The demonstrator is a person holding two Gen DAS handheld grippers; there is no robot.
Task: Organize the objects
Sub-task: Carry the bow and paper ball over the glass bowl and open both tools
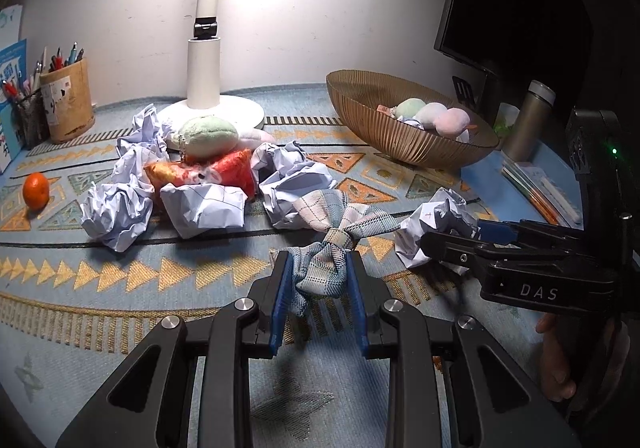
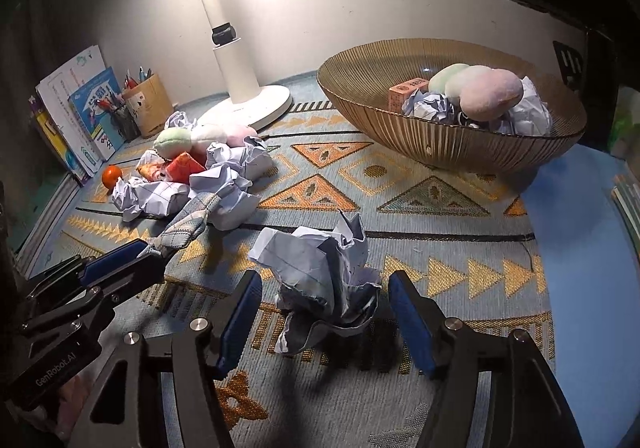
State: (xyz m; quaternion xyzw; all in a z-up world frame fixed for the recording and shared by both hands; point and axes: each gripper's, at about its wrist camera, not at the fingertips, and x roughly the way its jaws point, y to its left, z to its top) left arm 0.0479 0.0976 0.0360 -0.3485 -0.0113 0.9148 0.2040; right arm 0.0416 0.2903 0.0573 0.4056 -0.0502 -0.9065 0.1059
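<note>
A lamp lights the patterned mat (image 2: 440,244). The left gripper (image 1: 318,288) pinches the plaid bow (image 1: 332,248). The right gripper (image 2: 325,322) is wide around 1 paper ball (image 2: 324,276). Squeeze softly, lift straight, then go to the bowl (image 2: 440,143).

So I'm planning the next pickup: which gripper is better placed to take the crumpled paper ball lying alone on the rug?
Right. The right gripper is open with the crumpled white paper ball between its fingers; the left gripper is shut on the plaid fabric bow.
</note>
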